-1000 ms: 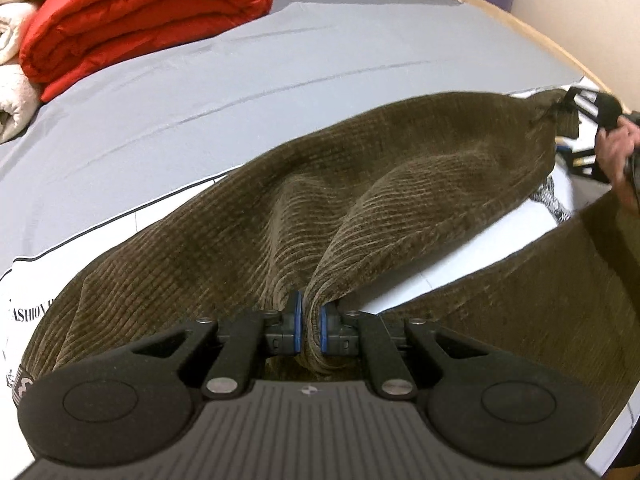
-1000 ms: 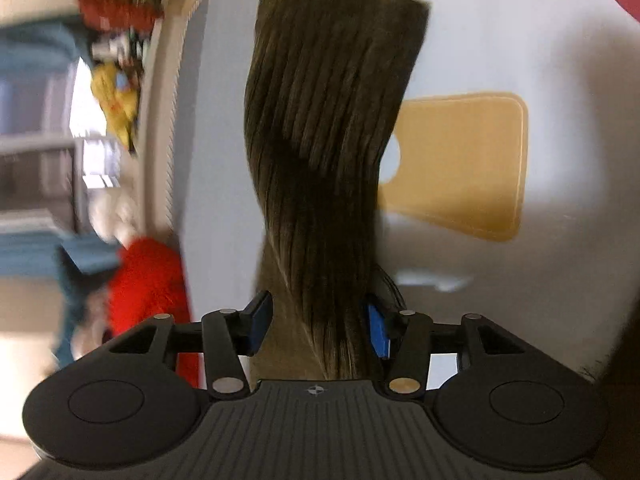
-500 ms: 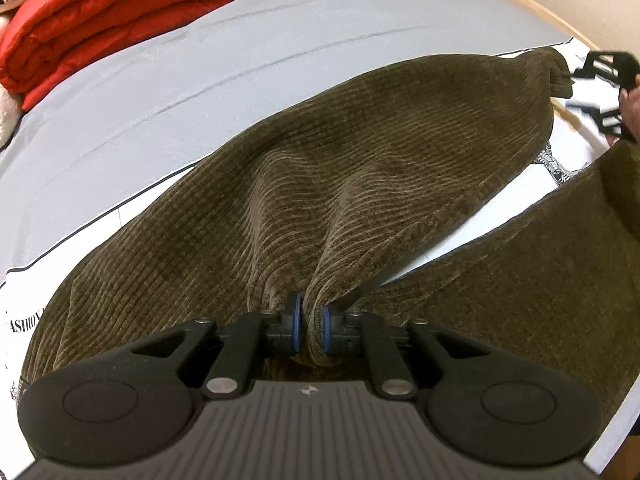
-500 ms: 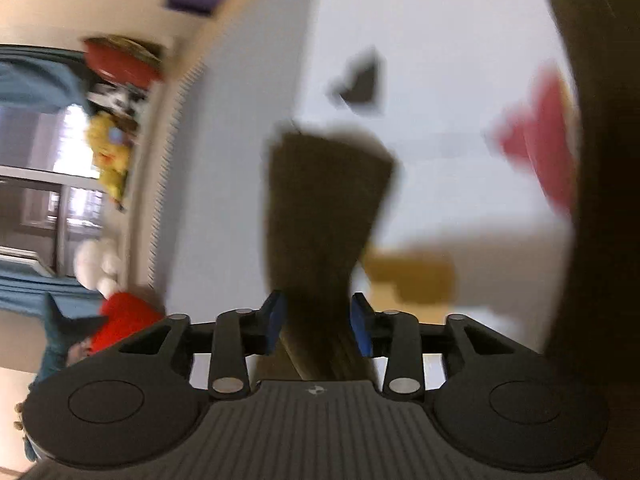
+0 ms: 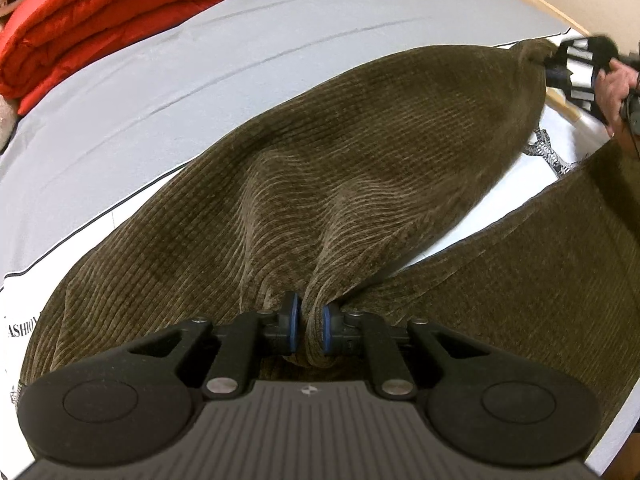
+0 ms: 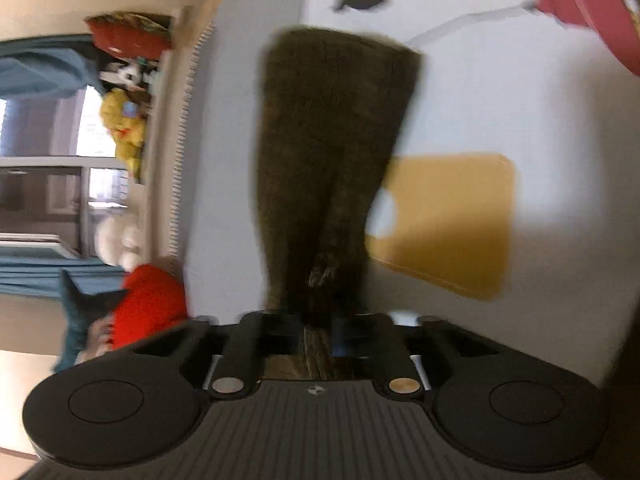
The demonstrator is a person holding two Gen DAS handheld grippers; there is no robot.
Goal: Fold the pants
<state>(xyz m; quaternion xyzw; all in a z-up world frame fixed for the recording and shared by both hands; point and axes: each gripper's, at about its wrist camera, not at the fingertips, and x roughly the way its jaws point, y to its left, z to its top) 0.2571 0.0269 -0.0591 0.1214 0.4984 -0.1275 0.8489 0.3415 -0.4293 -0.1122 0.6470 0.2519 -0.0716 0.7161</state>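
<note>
In the left wrist view, a folded red quilt (image 5: 104, 20) lies at the far left on the grey sheet (image 5: 280, 40) that covers the bed. Nearer, the sheet gives way to a white printed cover (image 5: 24, 292) with dark lettering at its left edge. The brown corduroy pants (image 5: 320, 184) spread across the middle of the bed, one leg draped from the lower left up to the far right, the other leg lying along the right side. The left gripper (image 5: 309, 328) sits at the bottom centre, its blue-padded fingers (image 5: 294, 322) pinched tight on a bunched fold of the corduroy, with only the cloth between them. At the far right edge, the right gripper (image 5: 560, 68) grips the far end of the raised leg, a bare hand (image 5: 614, 92) behind it.

The right wrist view is blurred. At its left are a window, blue curtains, a yellow soft toy (image 6: 124, 128) and a white one (image 6: 120, 240), with the red quilt (image 6: 152, 300) below them. In the middle the pants (image 6: 332, 168) hang forward from the right gripper (image 6: 316, 340), whose fingers are drawn in on a thin gathered strip of the fabric. To the right, a tan rounded patch (image 6: 448, 220) shows on the white cover (image 6: 520, 100), and a red shape (image 6: 592, 16) sits at the top right corner.
</note>
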